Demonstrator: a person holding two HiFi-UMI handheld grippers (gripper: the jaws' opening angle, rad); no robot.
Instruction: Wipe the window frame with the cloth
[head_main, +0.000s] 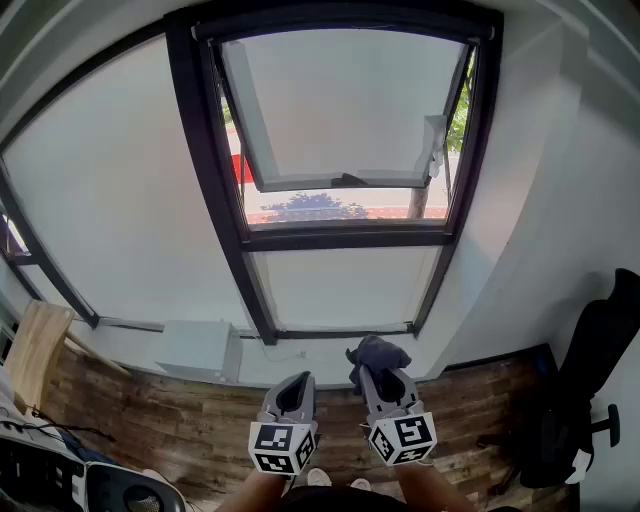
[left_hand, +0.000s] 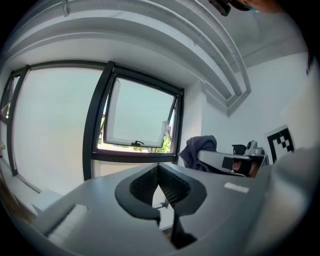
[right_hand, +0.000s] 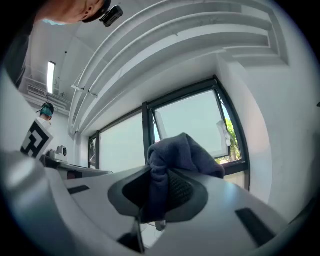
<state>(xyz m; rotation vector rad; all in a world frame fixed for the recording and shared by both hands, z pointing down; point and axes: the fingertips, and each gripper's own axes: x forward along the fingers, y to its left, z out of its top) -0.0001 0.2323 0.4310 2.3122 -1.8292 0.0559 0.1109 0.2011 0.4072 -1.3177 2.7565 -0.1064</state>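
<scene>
Here the right gripper (right_hand: 159, 186) pinches the cloth (right_hand: 186, 154): its jaws press on a dark blue fold, and the rest bunches up above and past the tips. In the head view the cloth sits at the front end of that gripper, low in the picture and well apart from the dark window frame (head_main: 203, 170), whose upper sash (head_main: 256, 135) is tilted open. The left gripper (left_hand: 158, 169) is held just beside the right one, its jaws pressed together at the tips with nothing between them. Both grippers point toward the window.
</scene>
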